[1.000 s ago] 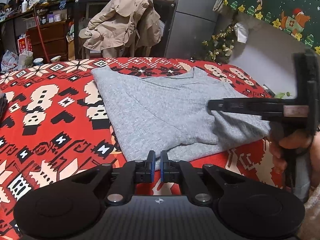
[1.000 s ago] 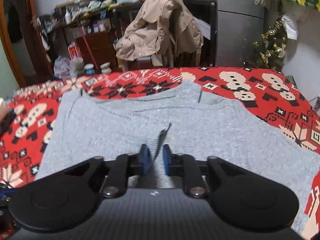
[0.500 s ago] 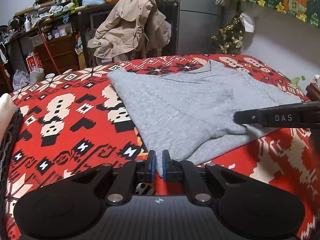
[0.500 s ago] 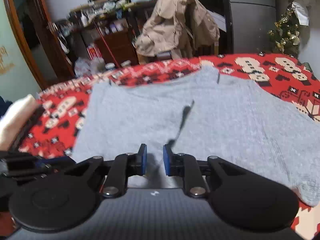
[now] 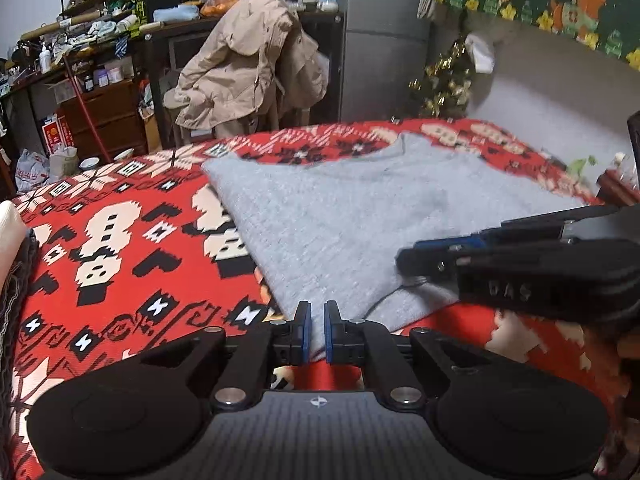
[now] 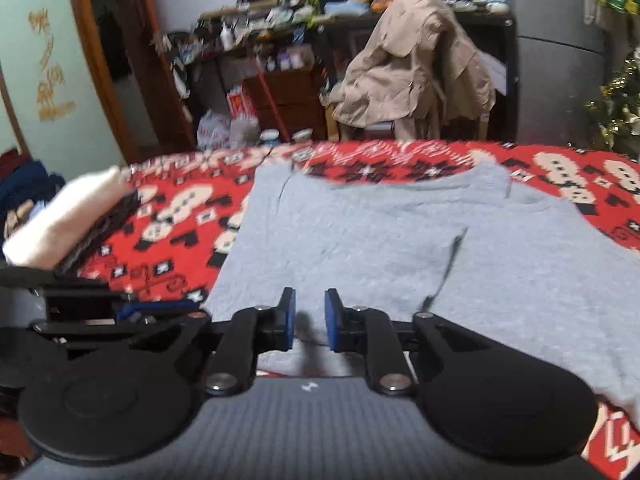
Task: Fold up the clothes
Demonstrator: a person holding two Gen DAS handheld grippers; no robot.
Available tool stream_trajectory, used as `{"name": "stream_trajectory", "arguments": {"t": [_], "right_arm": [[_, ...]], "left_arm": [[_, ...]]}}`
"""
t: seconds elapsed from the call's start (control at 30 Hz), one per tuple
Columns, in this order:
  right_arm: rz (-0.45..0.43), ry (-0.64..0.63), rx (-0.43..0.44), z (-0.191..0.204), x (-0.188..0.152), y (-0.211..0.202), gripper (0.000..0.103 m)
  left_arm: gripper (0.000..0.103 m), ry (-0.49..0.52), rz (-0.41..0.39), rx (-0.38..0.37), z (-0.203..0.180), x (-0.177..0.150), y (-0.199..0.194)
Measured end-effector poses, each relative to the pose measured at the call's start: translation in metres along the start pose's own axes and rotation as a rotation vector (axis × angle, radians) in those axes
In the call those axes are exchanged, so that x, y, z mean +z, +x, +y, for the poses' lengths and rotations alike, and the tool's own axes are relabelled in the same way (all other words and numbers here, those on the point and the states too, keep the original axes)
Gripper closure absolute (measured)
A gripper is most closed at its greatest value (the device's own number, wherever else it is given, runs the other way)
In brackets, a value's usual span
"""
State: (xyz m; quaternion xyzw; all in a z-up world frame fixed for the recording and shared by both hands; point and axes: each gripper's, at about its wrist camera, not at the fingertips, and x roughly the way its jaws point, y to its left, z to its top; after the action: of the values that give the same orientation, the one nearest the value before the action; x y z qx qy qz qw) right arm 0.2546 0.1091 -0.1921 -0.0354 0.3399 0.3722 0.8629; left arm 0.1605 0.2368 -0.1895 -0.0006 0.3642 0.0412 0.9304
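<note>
Left gripper (image 5: pixel 314 332) has its blue pads a narrow gap apart, empty, at the near hem of the grey sweater (image 5: pixel 360 220), which lies flat on the red patterned cloth (image 5: pixel 120 248). Beyond the sweater hangs a beige coat (image 5: pixel 244 64).

Right gripper (image 6: pixel 310 326) stands slightly apart, empty, over the sweater's (image 6: pixel 400 240) near edge; the left gripper (image 6: pixel 160 308) is beside that edge.
</note>
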Motion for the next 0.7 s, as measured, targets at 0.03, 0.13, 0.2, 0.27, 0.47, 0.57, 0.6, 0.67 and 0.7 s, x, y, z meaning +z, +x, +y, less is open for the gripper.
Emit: {"name": "stream_trajectory", "arguments": {"t": [0.03, 0.13, 0.2, 0.27, 0.47, 0.57, 0.6, 0.67, 0.7], "right_arm": [[0.011, 0.001, -0.003, -0.001, -0.002, 0.0, 0.094], [0.044, 0.002, -0.011, -0.004, -0.01, 0.001, 0.094], [0.058, 0.023, -0.004, -0.011, -0.012, -0.007, 0.094], [0.036, 0.042, -0.017, -0.019, -0.009, -0.016, 0.094], [-0.011, 0.091, -0.064, -0.067, 0.023, -0.019, 0.09], [0.007, 0.077, -0.053, -0.094, 0.042, -0.009, 0.088], [0.019, 0.056, -0.05, -0.101, 0.048, -0.004, 0.088], [0.048, -0.001, -0.031, -0.111, 0.057, 0.008, 0.088], [0.059, -0.025, -0.021, -0.114, 0.061, 0.013, 0.088]], "left_arm": [[0.095, 0.009, 0.009, 0.01, 0.0, -0.001, 0.002], [0.096, 0.0, 0.009, 0.004, 0.004, -0.001, -0.002], [0.097, -0.015, 0.001, -0.001, 0.006, -0.001, -0.005], [0.097, -0.017, -0.015, -0.016, 0.004, 0.003, -0.009], [0.097, -0.017, -0.053, -0.106, -0.017, 0.021, -0.011], [0.096, -0.005, -0.055, -0.156, -0.041, 0.029, -0.002], [0.096, 0.011, -0.056, -0.166, -0.051, 0.03, 0.002], [0.096, 0.041, -0.053, -0.185, -0.069, 0.033, 0.01], [0.094, 0.052, -0.049, -0.197, -0.077, 0.034, 0.014]]}}
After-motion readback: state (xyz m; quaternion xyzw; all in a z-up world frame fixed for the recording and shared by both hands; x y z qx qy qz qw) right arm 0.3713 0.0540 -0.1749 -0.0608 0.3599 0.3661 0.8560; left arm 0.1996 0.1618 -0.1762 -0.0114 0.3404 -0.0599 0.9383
